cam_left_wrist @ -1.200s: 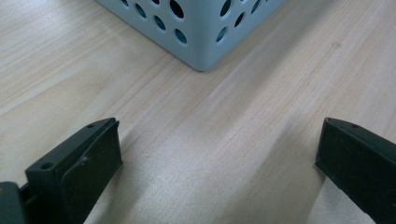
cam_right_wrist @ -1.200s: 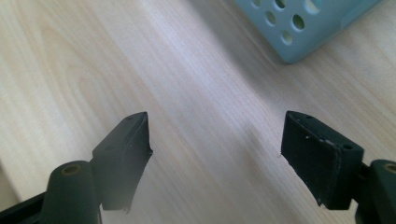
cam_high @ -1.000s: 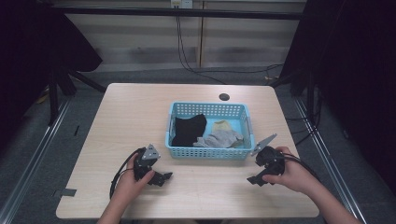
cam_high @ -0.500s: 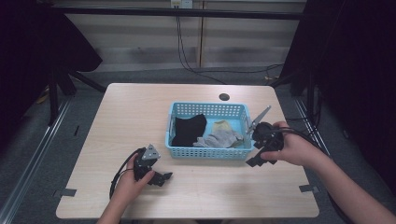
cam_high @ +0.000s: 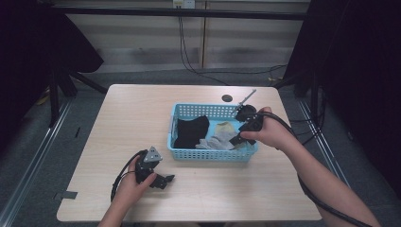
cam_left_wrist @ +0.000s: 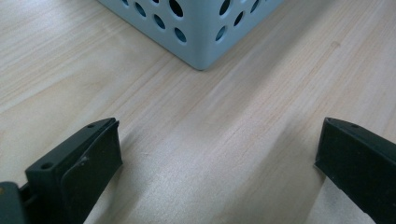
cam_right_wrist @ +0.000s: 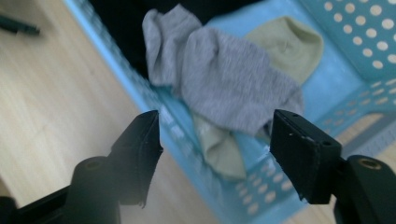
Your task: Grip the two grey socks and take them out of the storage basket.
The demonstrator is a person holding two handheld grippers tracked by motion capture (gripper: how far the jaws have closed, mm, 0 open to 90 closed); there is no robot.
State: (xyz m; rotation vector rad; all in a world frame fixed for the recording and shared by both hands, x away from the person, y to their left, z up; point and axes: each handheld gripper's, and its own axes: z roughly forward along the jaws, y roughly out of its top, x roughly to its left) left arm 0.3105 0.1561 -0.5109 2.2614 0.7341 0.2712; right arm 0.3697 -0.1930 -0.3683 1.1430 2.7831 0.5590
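Since the earlier frames the right gripper [cam_high: 242,124] has travelled from the bare table [cam_high: 118,118] at the basket's near right corner up over the right end of the blue basket [cam_high: 215,153], and its jaws have just been closing somewhat, with nothing between them yet; they stand apart, empty, above the socks. The left gripper [cam_high: 163,180] has kept its place on the table near the front left of the basket, jaws spread wide and holding nothing. The high view gives the whole layout: the basket sits right of the table's centre, a black garment [cam_high: 191,131] fills its left half, a grey sock [cam_high: 215,141] and an olive sock [cam_high: 226,127] lie in its right half, and a dark round hole [cam_high: 227,98] marks the tabletop just beyond the basket. The right gripper view brings the cloth close: the grey sock [cam_right_wrist: 229,79] lies crumpled over the olive sock [cam_right_wrist: 287,44], a second olive piece [cam_right_wrist: 219,147] pokes out beneath it toward the near wall, and the black garment [cam_right_wrist: 121,18] shows at the top edge. The left gripper view shows a corner of the perforated basket [cam_left_wrist: 201,32] ahead of the jaws on pale wood grain. No brand, label or writing can be read on anything here.
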